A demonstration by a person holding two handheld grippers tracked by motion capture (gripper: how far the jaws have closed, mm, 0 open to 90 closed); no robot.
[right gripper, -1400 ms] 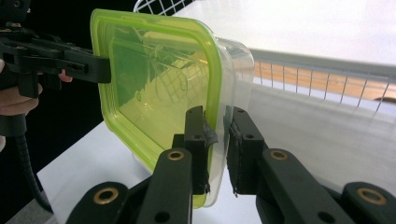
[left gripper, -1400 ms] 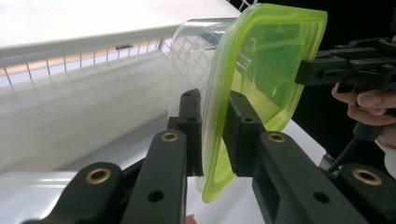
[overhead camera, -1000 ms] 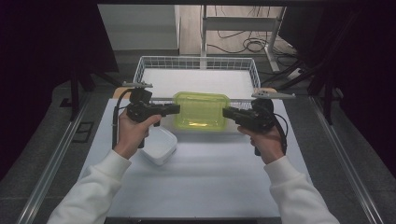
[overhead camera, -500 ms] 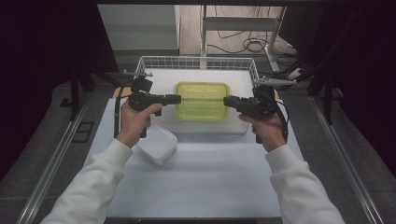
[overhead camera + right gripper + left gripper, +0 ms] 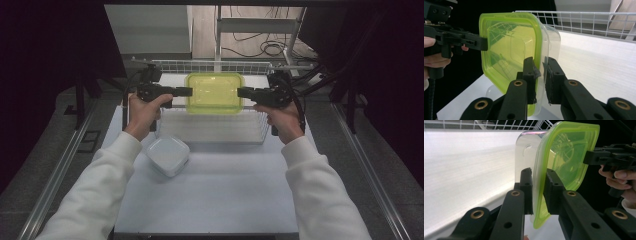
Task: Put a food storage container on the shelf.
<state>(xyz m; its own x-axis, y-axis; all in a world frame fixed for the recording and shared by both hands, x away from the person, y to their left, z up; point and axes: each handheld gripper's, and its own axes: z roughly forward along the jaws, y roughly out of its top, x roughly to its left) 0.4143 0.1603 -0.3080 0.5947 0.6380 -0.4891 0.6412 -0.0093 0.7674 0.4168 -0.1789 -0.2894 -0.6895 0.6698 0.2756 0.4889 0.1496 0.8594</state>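
Clear plastic container with yellow-green lid (image 5: 214, 93), held above the white wire basket (image 5: 210, 131) by its opposite rims, left gripper (image 5: 186, 91) and right gripper (image 5: 242, 92) each with jaws pinching the lid edge. Risk: uneven pull could tilt it, or the lid could pop off and drop the tub.

Bright overhead light floods the white table (image 5: 215, 190), and in the left gripper view the surface blows out into glare on the left. Surroundings left and right sink into darkness. The green lid (image 5: 564, 157) glows translucent; near jaws look soft, slightly blurred.
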